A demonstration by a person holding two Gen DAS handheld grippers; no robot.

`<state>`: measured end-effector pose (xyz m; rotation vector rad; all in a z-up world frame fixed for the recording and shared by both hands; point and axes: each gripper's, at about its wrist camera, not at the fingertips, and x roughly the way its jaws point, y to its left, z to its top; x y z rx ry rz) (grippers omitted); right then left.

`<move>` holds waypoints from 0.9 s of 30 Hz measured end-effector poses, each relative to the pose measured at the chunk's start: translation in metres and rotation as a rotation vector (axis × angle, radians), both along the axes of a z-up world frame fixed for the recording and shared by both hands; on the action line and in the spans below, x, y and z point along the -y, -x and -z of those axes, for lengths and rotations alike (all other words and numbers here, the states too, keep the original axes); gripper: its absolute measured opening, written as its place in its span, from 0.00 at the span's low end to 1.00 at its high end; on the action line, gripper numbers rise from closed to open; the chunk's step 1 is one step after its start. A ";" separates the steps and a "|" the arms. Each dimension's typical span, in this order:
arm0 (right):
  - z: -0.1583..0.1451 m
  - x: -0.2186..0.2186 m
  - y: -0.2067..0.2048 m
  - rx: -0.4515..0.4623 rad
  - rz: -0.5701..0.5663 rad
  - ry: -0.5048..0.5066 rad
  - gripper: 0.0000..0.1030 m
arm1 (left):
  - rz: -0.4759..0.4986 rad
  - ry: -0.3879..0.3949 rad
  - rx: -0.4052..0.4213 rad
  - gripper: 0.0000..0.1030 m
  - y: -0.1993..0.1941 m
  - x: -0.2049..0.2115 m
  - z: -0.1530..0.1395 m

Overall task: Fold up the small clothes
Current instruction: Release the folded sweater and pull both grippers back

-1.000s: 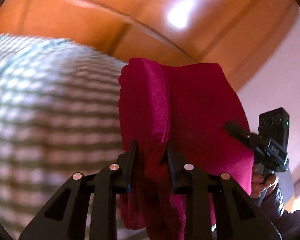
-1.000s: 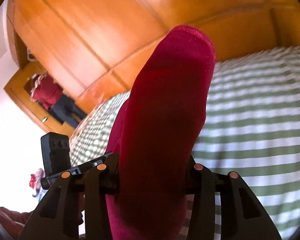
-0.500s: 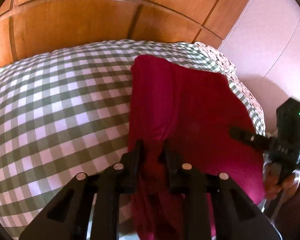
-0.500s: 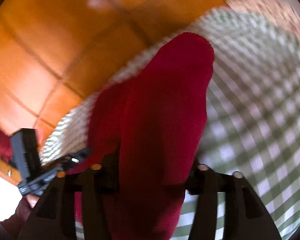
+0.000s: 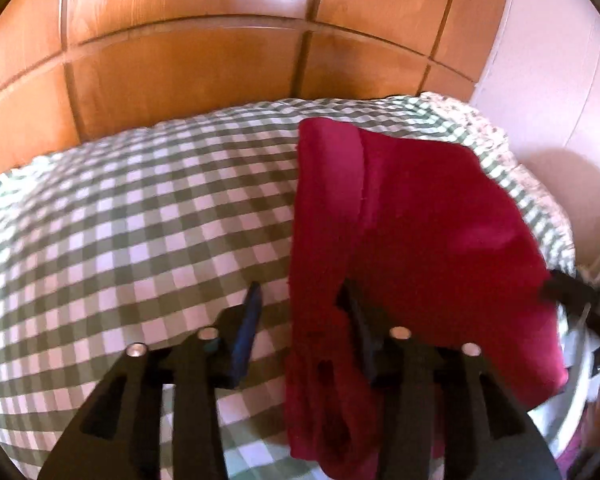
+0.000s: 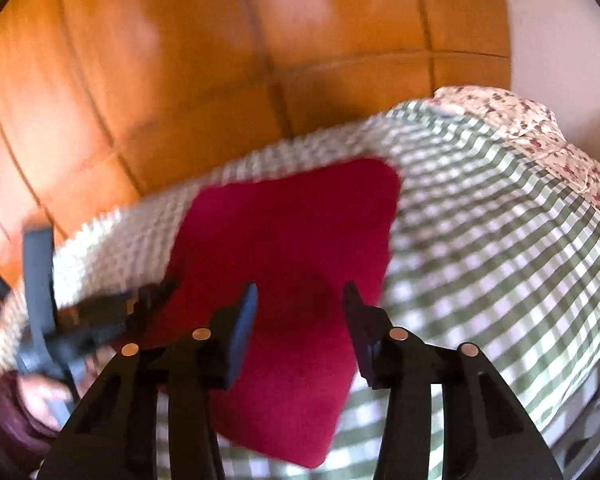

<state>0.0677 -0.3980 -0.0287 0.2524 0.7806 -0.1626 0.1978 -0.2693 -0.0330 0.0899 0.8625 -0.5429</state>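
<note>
A dark red folded cloth (image 5: 420, 220) lies on the green-and-white checked bedcover (image 5: 140, 220). My left gripper (image 5: 302, 312) stands over its near edge with its jaws opening. The cloth leans against the right finger, and bedcover shows in the gap beside the left finger (image 5: 250, 320). In the right wrist view the same cloth (image 6: 292, 232) lies flat under my right gripper (image 6: 300, 308). Its jaws are closing, with the cloth between them and neither pad pressing on it. The left gripper (image 6: 84, 320) shows blurred at the left, held by a hand.
Orange wooden panels (image 5: 180, 72) rise behind the bed. A floral pillow (image 6: 520, 120) lies at the bed's far right corner beside a pale wall (image 5: 560, 80). The bedcover spreads wide to the left of the cloth.
Both grippers came down to the bed with the cloth. The left jaws have opened off it. The right gripper let go, and the cloth now lies flat instead of standing up between its fingers.
</note>
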 end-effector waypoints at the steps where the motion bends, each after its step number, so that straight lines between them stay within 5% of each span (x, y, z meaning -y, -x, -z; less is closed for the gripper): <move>1: 0.012 -0.008 -0.002 -0.026 0.015 0.067 0.42 | 0.000 -0.006 0.005 0.47 0.001 0.000 0.001; 5: 0.008 -0.017 0.002 -0.027 0.070 0.095 0.42 | -0.032 0.003 0.009 0.48 0.006 -0.007 -0.012; 9: -0.001 -0.018 0.011 -0.025 0.127 0.074 0.42 | -0.072 0.004 0.048 0.62 0.021 -0.019 -0.026; 12: -0.007 -0.023 0.026 -0.007 0.183 0.051 0.52 | -0.092 0.015 0.079 0.69 0.034 -0.032 -0.036; 18: -0.012 -0.040 0.037 -0.010 0.234 0.081 0.53 | -0.130 0.025 0.127 0.75 0.055 -0.050 -0.049; 21: -0.017 -0.047 0.045 0.007 0.258 0.095 0.67 | -0.150 0.039 0.133 0.78 0.063 -0.060 -0.054; 24: -0.025 -0.056 0.053 0.030 0.276 0.132 0.68 | -0.169 0.047 0.149 0.79 0.072 -0.070 -0.060; 27: -0.033 -0.062 0.062 0.055 0.300 0.152 0.79 | -0.191 0.059 0.174 0.84 0.082 -0.079 -0.069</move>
